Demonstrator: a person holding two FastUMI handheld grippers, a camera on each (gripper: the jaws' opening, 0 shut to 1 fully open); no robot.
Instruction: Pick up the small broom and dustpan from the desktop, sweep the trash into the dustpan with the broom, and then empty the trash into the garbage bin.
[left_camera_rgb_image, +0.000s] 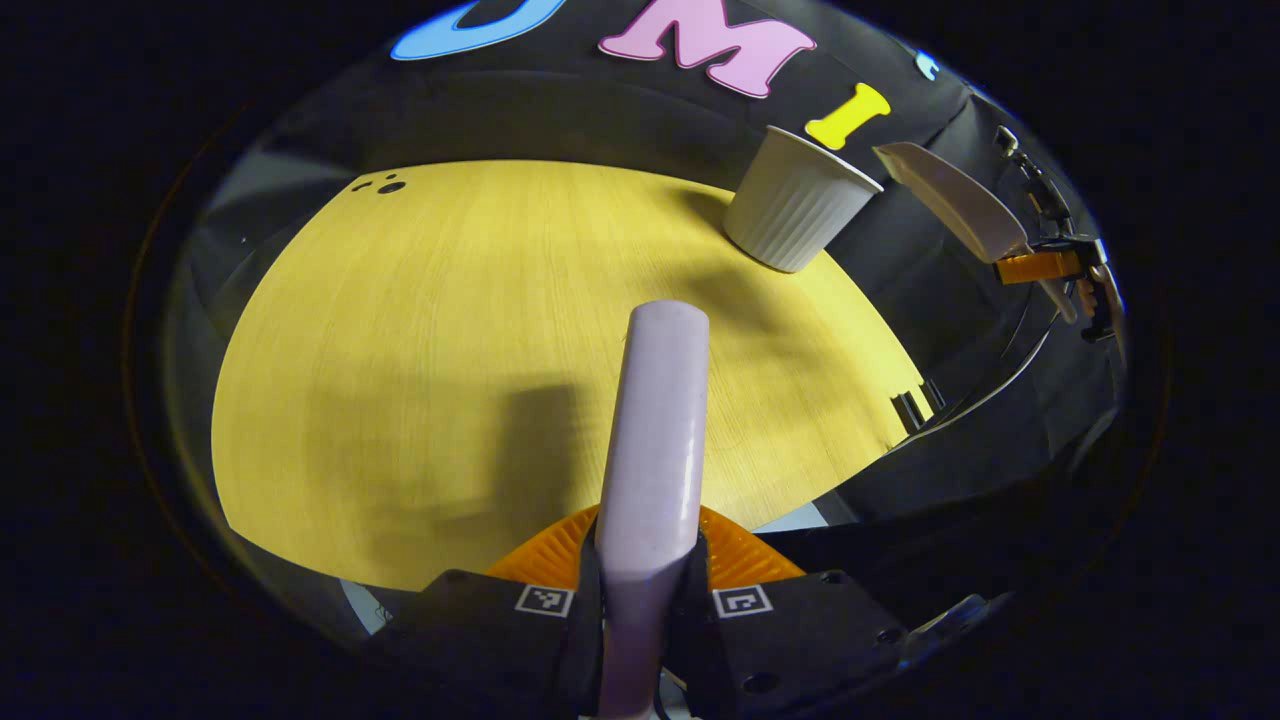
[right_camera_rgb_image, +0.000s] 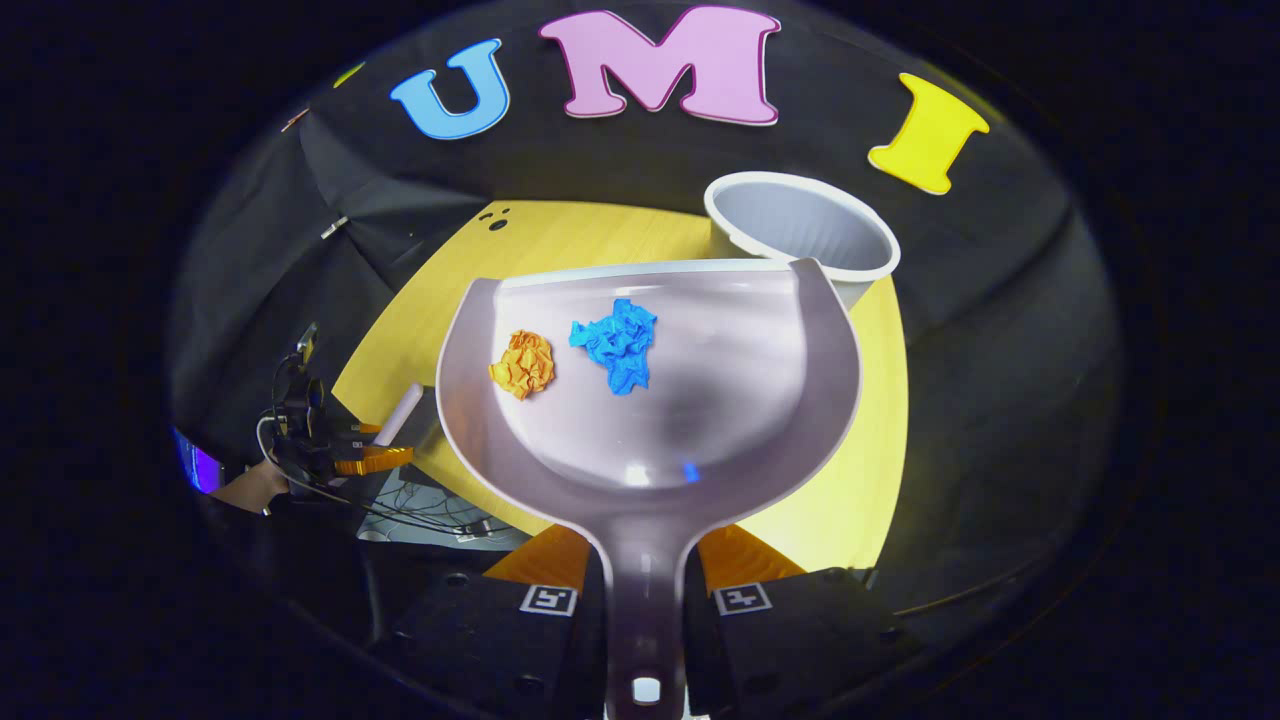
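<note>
In the left gripper view my left gripper (left_camera_rgb_image: 645, 590) is shut on the pale lilac broom handle (left_camera_rgb_image: 655, 430), which points forward over the yellow table (left_camera_rgb_image: 450, 330). In the right gripper view my right gripper (right_camera_rgb_image: 645, 600) is shut on the handle of the lilac dustpan (right_camera_rgb_image: 700, 400), held above the table. A crumpled orange paper (right_camera_rgb_image: 523, 364) and a crumpled blue paper (right_camera_rgb_image: 617, 343) lie in the pan. The white ribbed bin (right_camera_rgb_image: 800, 225) stands just beyond the pan's front edge. Farther off, the left gripper view shows the bin (left_camera_rgb_image: 797, 205), the raised dustpan (left_camera_rgb_image: 955, 205) and the right gripper (left_camera_rgb_image: 1050, 268).
The left gripper (right_camera_rgb_image: 365, 458) with the broom handle (right_camera_rgb_image: 400, 412) hangs off the table's near-left edge in the right gripper view. Cables (right_camera_rgb_image: 420, 515) lie below that edge. Small dark holes (left_camera_rgb_image: 385, 185) mark the table's far corner. The black cloth wall stands close behind the bin.
</note>
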